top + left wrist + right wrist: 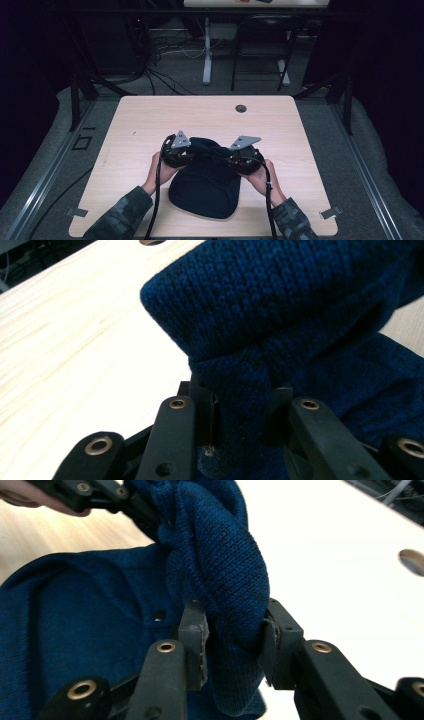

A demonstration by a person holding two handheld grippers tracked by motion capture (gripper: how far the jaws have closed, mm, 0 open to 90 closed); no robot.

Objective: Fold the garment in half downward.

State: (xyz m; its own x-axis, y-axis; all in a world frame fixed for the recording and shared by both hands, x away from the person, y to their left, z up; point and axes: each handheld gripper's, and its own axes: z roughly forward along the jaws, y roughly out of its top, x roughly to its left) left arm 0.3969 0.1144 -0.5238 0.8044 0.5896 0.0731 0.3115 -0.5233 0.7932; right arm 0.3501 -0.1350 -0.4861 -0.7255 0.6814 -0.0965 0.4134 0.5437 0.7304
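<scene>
A dark blue knitted garment [204,185] lies on the near middle of the pale wooden desk [135,120], its far edge lifted off the surface; the left gripper [176,152] has that edge at its left end and the right gripper [243,156] at its right end, the two near each other with a band of knit stretched between them; in the left gripper view the jaws are clamped on a bunched fold of the cloth [240,385], and in the right gripper view the jaws are pressed on a thick roll of it [227,630], with the other gripper showing at the far upper left; the near part of the garment rests flat on the desk. The step in hand looks like a fold, with the far hem raised and ready to be carried; the next move probably calls for both hands to travel together and level toward the near edge, so that the lifted part lays over the flat part without twisting, before the jaws let go; the cable hole [241,108] sits well apart at the far side.
</scene>
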